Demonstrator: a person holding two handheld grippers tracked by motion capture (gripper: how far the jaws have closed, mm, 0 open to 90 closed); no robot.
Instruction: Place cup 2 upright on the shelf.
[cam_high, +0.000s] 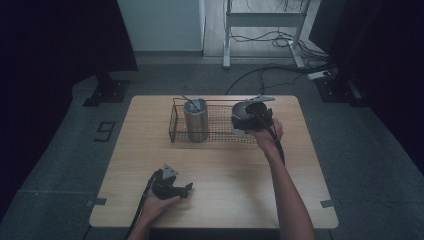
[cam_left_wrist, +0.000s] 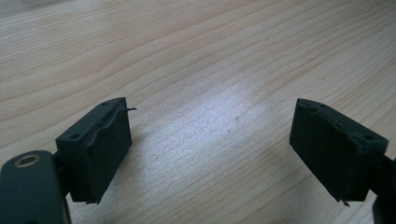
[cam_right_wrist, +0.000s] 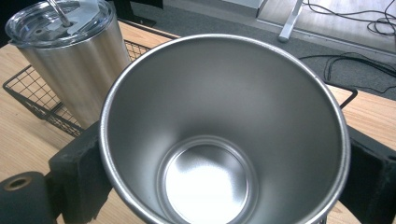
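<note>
Your right tool (cam_high: 251, 121) is clamped across an open steel cup (cam_right_wrist: 224, 135), one black pad pressed on each side of the wall just under the rim. The cup's mouth faces back up along the tool toward you, so its long axis runs straight ahead from the jaws, bottom end farthest away. In the high view you hold it over the right end of the wire basket (cam_high: 176, 121), at the far side of the tabletop (cam_high: 225, 170).

To the left of the held cup, and a little beyond it, a lidded steel tumbler (cam_right_wrist: 70, 56) with a straw stands upright in the basket's left part. The two vessels are near each other but apart. That gap is what the next move depends on, by my reading: if you mean to set the cup down in the basket, the free basket floor lies directly under and just right of the tool, so keep away from the tumbler on the left and bring the axis upright before lowering.

Your left tool (cam_high: 176, 188) rests low over bare tabletop at the near edge, well apart from the basket. Its jaws stand apart with only wood grain between them; it holds nothing. The right hand is plainly the nearer one for this job.
</note>
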